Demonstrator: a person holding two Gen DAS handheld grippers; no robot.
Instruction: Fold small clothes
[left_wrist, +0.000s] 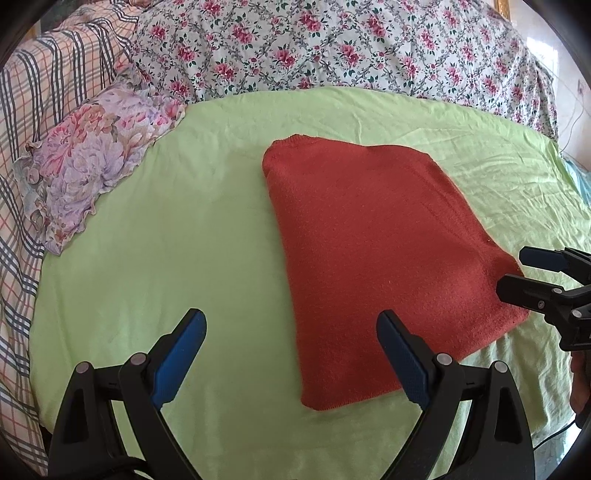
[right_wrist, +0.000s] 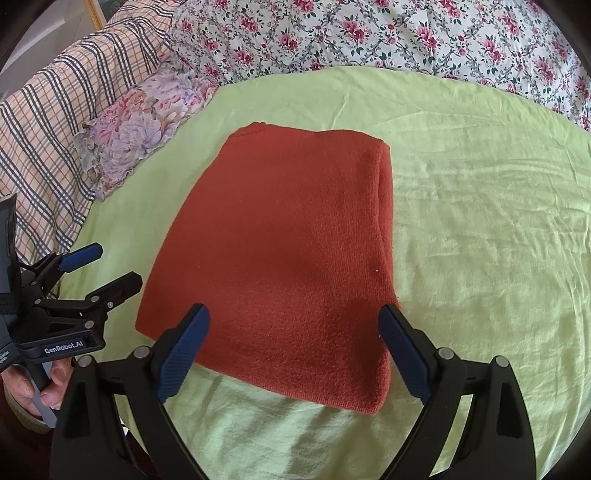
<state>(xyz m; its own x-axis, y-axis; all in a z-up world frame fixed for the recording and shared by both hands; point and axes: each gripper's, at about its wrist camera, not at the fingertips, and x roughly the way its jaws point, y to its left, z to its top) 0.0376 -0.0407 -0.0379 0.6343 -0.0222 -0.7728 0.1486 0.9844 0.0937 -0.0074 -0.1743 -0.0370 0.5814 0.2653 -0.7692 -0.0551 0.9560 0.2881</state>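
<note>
A rust-red knit garment (left_wrist: 373, 251) (right_wrist: 280, 251) lies folded into a flat rectangle on the light green sheet (left_wrist: 166, 229) (right_wrist: 480, 229). My left gripper (left_wrist: 291, 325) stands open above the garment's near left edge, its blue pads wide apart and holding nothing. My right gripper (right_wrist: 293, 317) is open too, hovering over the garment's near edge with its fingers spread about as wide as the fold. Each gripper shows in the other's view: the right gripper (left_wrist: 517, 273) at the garment's right corner, the left gripper (right_wrist: 110, 269) beside its left edge.
A small floral ruffled pillow (left_wrist: 96, 166) (right_wrist: 144, 125) lies at the far left of the sheet. A flowered quilt (left_wrist: 332, 48) (right_wrist: 369, 37) lies behind and a plaid blanket (left_wrist: 26, 147) (right_wrist: 48, 140) to the left. A hand (right_wrist: 40, 384) holds the left gripper's handle.
</note>
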